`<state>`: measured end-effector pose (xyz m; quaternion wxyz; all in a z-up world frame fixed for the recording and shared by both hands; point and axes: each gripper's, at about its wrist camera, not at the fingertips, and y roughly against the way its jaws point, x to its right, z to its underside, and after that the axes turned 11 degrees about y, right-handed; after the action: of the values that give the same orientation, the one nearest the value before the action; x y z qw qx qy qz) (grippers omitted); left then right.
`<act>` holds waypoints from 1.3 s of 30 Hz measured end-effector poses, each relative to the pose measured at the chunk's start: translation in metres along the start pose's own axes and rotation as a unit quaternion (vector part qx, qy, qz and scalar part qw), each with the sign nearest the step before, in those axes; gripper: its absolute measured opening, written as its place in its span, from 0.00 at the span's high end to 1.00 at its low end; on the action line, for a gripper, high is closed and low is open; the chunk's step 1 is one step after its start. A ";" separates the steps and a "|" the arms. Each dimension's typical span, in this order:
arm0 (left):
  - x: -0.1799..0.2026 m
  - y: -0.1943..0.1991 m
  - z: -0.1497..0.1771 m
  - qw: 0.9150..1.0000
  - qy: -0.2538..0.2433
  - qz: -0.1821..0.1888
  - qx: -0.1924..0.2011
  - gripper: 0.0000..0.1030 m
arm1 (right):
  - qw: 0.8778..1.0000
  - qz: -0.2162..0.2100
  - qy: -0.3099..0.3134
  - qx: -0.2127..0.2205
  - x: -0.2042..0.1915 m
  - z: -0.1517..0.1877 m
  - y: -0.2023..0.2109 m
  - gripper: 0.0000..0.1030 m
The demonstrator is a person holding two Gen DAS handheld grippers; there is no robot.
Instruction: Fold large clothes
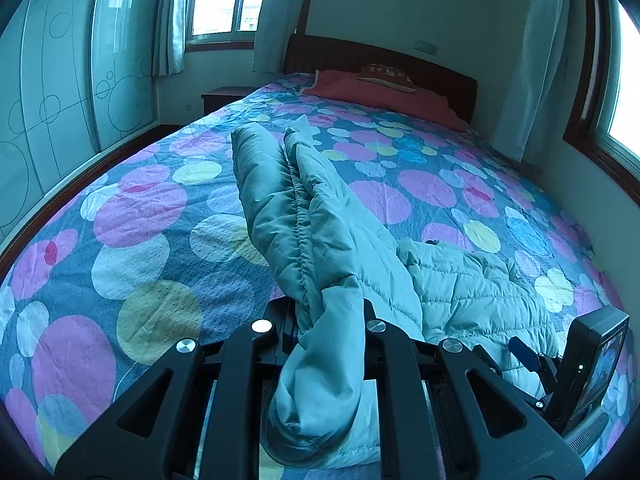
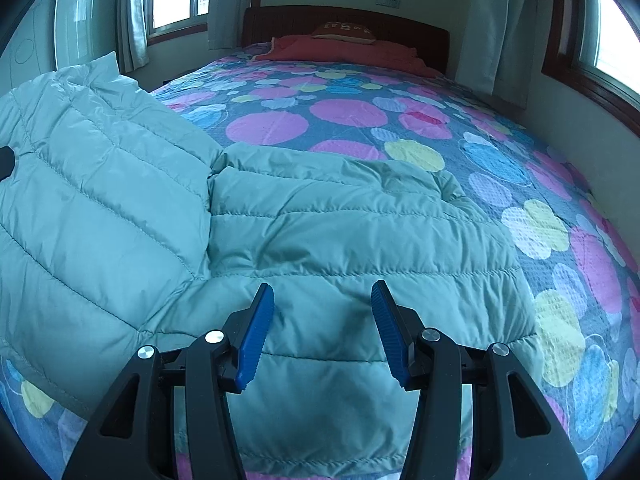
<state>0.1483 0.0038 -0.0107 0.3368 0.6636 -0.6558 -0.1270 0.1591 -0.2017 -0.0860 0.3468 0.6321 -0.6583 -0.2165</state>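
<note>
A large pale teal quilted puffer jacket (image 2: pixel 320 224) lies on the bed; it also shows in the left wrist view (image 1: pixel 472 292). My left gripper (image 1: pixel 328 312) is shut on a bunched fold of the jacket (image 1: pixel 320 240), lifting that part up off the bed; its fingertips are hidden in the fabric. My right gripper (image 2: pixel 322 300) is open and empty, hovering just above the jacket's flat body, with blue pads (image 2: pixel 256 332) on both fingers. The raised part of the jacket stands at the left of the right wrist view (image 2: pixel 92 184).
The bed has a sheet with pink, blue and yellow circles (image 1: pixel 140 216). A red blanket (image 1: pixel 384 94) and a brown pillow (image 1: pixel 386 74) lie by the dark headboard. A wardrobe (image 1: pixel 60 92) stands to the left, and curtained windows (image 2: pixel 608 36) to the right and behind.
</note>
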 end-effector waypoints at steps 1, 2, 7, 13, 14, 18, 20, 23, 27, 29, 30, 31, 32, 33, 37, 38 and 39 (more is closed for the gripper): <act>0.004 0.001 0.001 1.000 -0.005 0.000 0.001 0.87 | 1.000 0.004 -0.002 0.001 0.004 0.002 0.003 0.50; 0.008 0.003 0.002 1.000 -0.010 -0.001 0.003 0.87 | 1.000 0.008 -0.004 0.002 0.007 0.005 0.006 0.50; 0.033 0.011 0.007 0.999 -0.035 0.002 0.012 0.87 | 0.999 0.025 -0.023 0.000 0.035 0.018 0.016 0.50; 0.070 0.017 0.018 0.997 -0.073 0.008 0.021 0.87 | 0.997 0.049 -0.057 -0.004 0.078 0.032 0.026 0.50; 0.075 0.018 0.020 0.997 -0.078 0.009 0.022 0.87 | 0.997 0.054 -0.062 -0.005 0.087 0.034 0.026 0.50; 0.101 0.018 0.029 0.995 -0.099 0.017 0.021 0.87 | 0.994 0.069 -0.081 -0.013 0.114 0.046 0.029 0.50; 0.114 0.017 0.036 0.994 -0.109 0.022 0.019 0.87 | 0.993 0.074 -0.092 -0.017 0.128 0.052 0.031 0.50; 0.134 0.013 0.046 0.992 -0.125 0.029 0.011 0.87 | 0.991 0.082 -0.105 -0.024 0.145 0.061 0.031 0.50; 0.163 0.004 0.063 0.989 -0.143 0.036 -0.008 0.87 | 0.988 0.092 -0.123 -0.035 0.167 0.073 0.029 0.50; 0.177 -0.002 0.074 0.987 -0.154 0.038 -0.019 0.87 | 0.986 0.097 -0.131 -0.040 0.176 0.079 0.028 0.50; 0.183 -0.006 0.079 0.986 -0.160 0.039 -0.024 0.87 | 0.985 0.098 -0.136 -0.043 0.181 0.082 0.027 0.50; 0.190 -0.010 0.085 0.985 -0.167 0.038 -0.030 0.87 | 0.984 0.098 -0.141 -0.046 0.186 0.085 0.025 0.50; 0.197 -0.014 0.091 0.983 -0.174 0.037 -0.037 0.87 | 0.983 0.099 -0.145 -0.049 0.189 0.088 0.025 0.50; 0.203 -0.018 0.098 0.982 -0.181 0.037 -0.043 0.87 | 0.982 0.100 -0.149 -0.052 0.194 0.091 0.023 0.50; 0.223 -0.035 0.122 0.977 -0.202 0.030 -0.067 0.87 | 0.979 0.101 -0.165 -0.063 0.204 0.100 0.019 0.50; 0.227 -0.039 0.128 0.975 -0.209 0.028 -0.070 0.87 | 0.978 0.102 -0.168 -0.065 0.206 0.101 0.017 0.50; 0.231 -0.042 0.134 0.973 -0.216 0.025 -0.072 0.86 | 0.978 0.103 -0.169 -0.067 0.208 0.103 0.016 0.50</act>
<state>0.1245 -0.2585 -0.0722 0.2372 0.5779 -0.7184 -0.3061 0.0814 -0.4204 -0.1048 0.2924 0.4900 -0.7532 -0.3272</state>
